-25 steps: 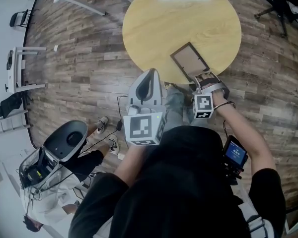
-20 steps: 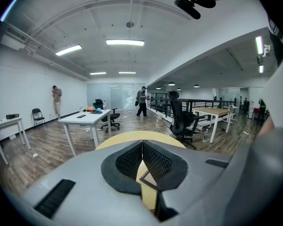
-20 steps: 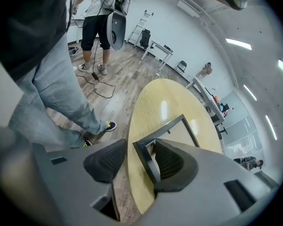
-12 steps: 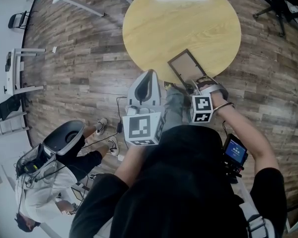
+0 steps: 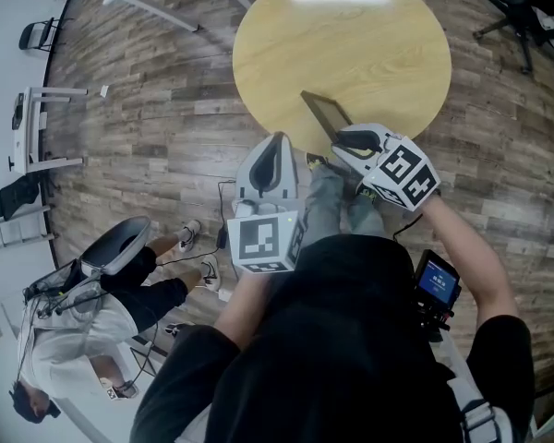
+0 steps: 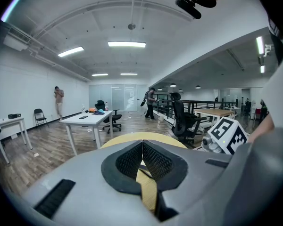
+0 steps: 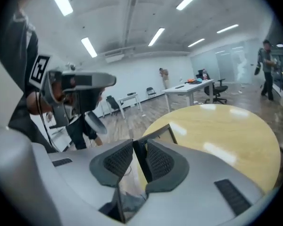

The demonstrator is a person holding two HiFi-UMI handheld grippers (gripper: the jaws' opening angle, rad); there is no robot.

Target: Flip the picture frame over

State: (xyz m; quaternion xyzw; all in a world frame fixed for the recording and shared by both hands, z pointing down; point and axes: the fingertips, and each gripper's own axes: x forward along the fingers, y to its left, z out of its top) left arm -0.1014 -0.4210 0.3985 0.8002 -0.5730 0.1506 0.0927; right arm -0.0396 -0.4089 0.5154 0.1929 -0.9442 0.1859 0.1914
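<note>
The right gripper had just been closing its jaws, and they clamped the picture frame by one edge. The frame stood steeply tilted at the near edge of the round table. The left gripper hung just off that edge, jaws together on nothing.

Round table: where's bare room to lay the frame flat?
The round table is bare everywhere beyond the picture frame, from the far rim to both side rims. It is crowded only at the near rim. There the frame is held tilted by the right gripper, whose jaws have just been closing on it, and the left gripper is alongside.
</note>
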